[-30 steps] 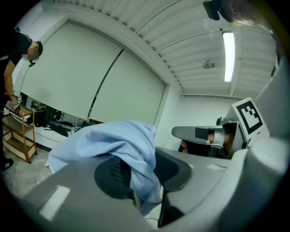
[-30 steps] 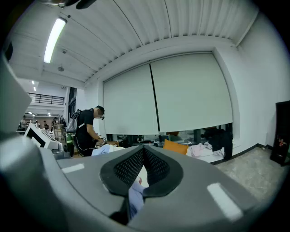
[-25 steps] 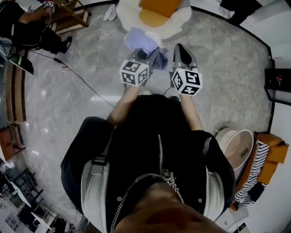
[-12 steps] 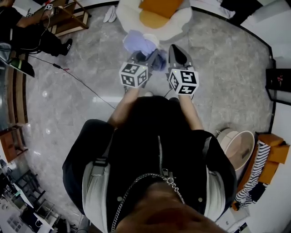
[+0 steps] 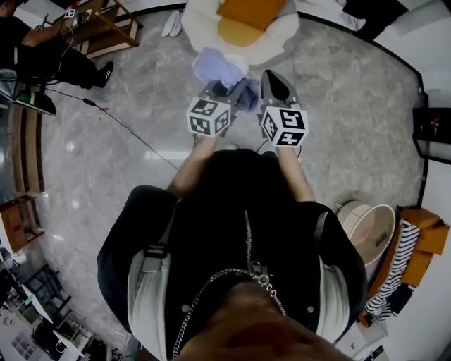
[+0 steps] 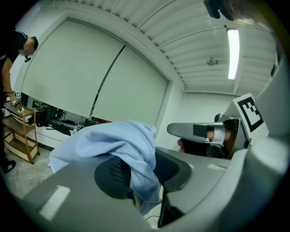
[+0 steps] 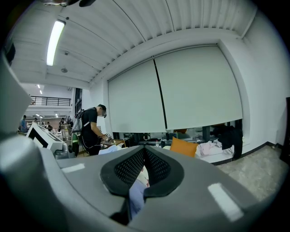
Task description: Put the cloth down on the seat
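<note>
A light blue cloth (image 5: 217,65) hangs from my left gripper (image 5: 230,87), just short of the white round seat (image 5: 201,28) with an orange cushion (image 5: 246,10). In the left gripper view the cloth (image 6: 118,141) drapes over one pad and runs down between the jaws, which pinch it; my left gripper (image 6: 145,159) is shut on it. My right gripper (image 5: 275,82) is level with the left one, close on its right. Its pads meet at the tips in the right gripper view (image 7: 144,156), with nothing gripped. A bit of blue cloth (image 7: 135,195) shows through the gap below them.
A wooden shelf (image 5: 106,28) and a person in black (image 5: 39,53) are at the far left, with a cable (image 5: 130,130) across the marble floor. A round basket (image 5: 370,224) and striped clothes (image 5: 393,271) lie at the right. White slippers (image 5: 169,21) sit beside the seat.
Both grippers have moved a little forward toward the seat, with the cloth still in the left one. Over the last half second they have hardly moved.
</note>
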